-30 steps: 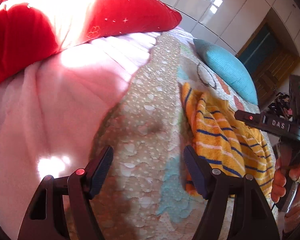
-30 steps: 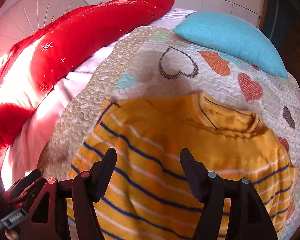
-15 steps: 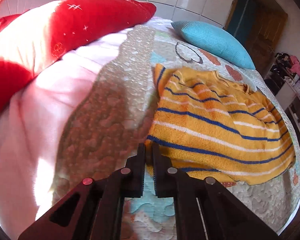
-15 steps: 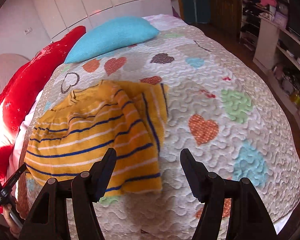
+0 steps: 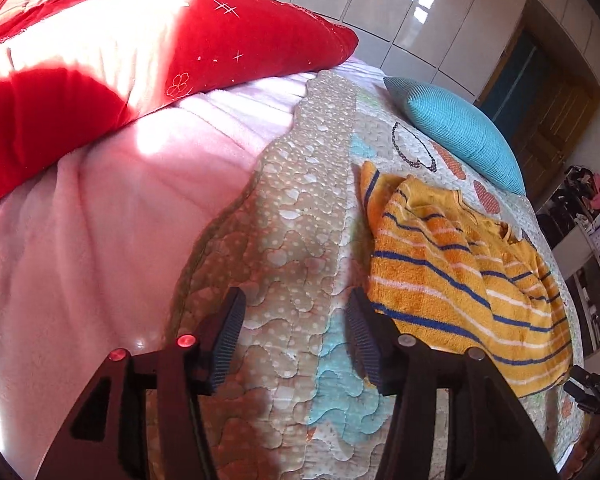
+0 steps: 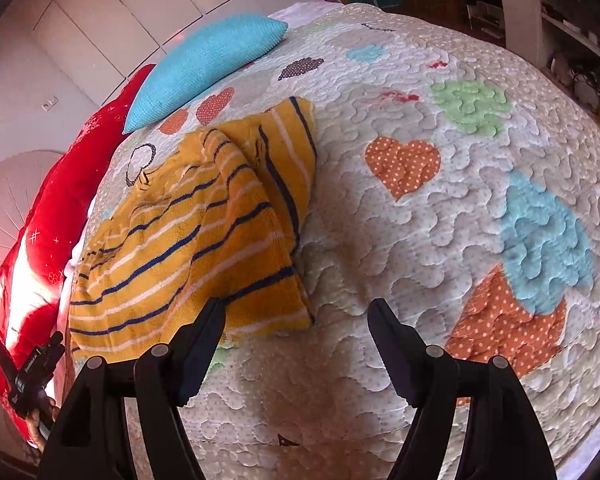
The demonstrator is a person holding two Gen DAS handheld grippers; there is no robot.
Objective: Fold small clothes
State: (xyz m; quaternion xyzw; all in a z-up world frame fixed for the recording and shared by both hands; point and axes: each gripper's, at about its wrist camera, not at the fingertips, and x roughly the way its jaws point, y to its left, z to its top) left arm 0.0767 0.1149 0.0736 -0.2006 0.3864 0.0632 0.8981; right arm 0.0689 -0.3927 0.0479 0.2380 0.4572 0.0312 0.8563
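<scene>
A small yellow sweater with blue and white stripes (image 5: 460,276) lies on the heart-patterned quilt (image 5: 292,240), with one side folded over its body. It also shows in the right wrist view (image 6: 188,236), with the folded edge toward the right. My left gripper (image 5: 294,336) is open and empty, above the quilt just left of the sweater's hem. My right gripper (image 6: 296,344) is open and empty, above the quilt at the sweater's near right corner.
A red pillow (image 5: 140,60) and a pink blanket (image 5: 80,240) lie to the left. A turquoise cushion (image 5: 456,132) lies beyond the sweater, also in the right wrist view (image 6: 204,68). Shelves (image 6: 548,20) stand past the bed's right edge.
My left gripper was shut at the sweater's hem half a second ago and is now open and drawn back to the left. My right gripper has stayed open and moved closer.
</scene>
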